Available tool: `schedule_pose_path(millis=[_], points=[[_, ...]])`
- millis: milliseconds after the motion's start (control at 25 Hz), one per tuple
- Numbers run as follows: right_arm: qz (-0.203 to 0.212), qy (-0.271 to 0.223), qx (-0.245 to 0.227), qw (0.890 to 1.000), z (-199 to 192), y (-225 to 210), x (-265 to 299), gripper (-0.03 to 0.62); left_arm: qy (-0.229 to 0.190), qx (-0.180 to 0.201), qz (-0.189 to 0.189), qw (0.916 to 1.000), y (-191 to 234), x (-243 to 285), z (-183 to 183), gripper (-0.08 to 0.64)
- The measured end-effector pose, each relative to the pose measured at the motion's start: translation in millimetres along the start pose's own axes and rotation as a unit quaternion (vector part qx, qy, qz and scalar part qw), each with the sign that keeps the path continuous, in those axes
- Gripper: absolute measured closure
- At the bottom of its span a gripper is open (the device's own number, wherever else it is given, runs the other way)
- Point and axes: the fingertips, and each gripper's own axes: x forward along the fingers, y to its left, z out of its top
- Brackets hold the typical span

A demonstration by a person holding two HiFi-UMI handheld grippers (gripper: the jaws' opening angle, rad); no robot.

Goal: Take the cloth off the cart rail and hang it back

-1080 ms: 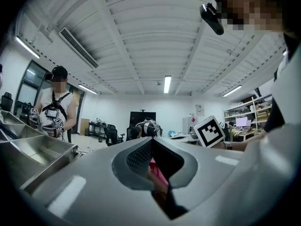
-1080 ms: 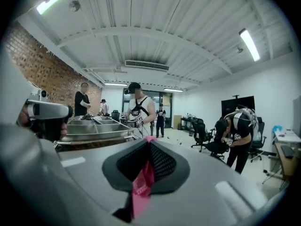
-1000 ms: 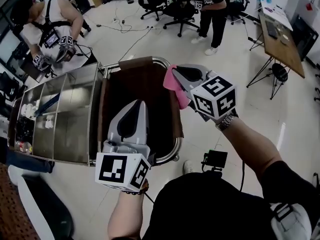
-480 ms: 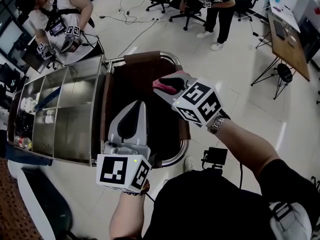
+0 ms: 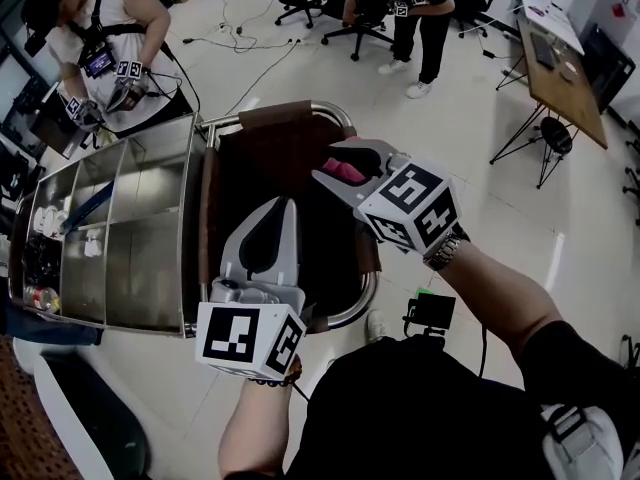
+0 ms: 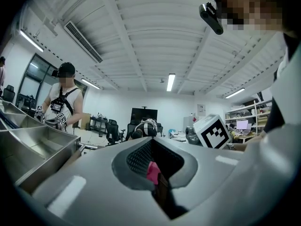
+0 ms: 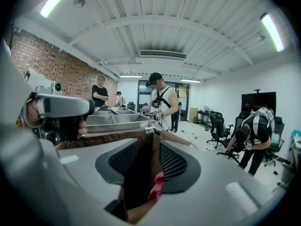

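A pink cloth (image 5: 345,171) lies bunched between the jaws of my right gripper (image 5: 325,165), over the brown fabric bag (image 5: 275,148) that hangs inside the cart's chrome rail (image 5: 347,311). The jaws are opening, and in the right gripper view only a pink sliver (image 7: 157,185) lies against one pad across a wide gap. My left gripper (image 5: 280,210) sits lower over the bag, shut and holding nothing. In the left gripper view, pink cloth (image 6: 152,172) shows through the slit at its jaws' base, and the right gripper's marker cube (image 6: 214,132) is beyond.
The cart's steel trays (image 5: 130,228) stretch to the left, with small items at their far end. A person with grippers (image 5: 110,28) stands at the cart's far corner, another (image 5: 425,18) among office chairs. A wooden table (image 5: 560,68) stands at the right, and a black device (image 5: 432,316) lies on the floor.
My right gripper carried the pink cloth leftward from the right side of the rail to over the brown bag, and its jaws have parted. The left gripper has hardly moved.
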Motion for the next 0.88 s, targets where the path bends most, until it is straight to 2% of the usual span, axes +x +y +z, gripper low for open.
schedule_pose_path(millis=[320,880], points=[[-0.036,-0.03,-0.003,0.999,31.9,30.8,-44.0,0.471,-0.007,-0.003,-0.034,0.9994,-25.9,-26.7,20.3,0.557],[-0.114,-0.077,-0.015,0.99,70.3,156.1,-115.3,0.486,-0.019,0.01,-0.107,0.994,-64.1,-138.4,58.8,0.557]])
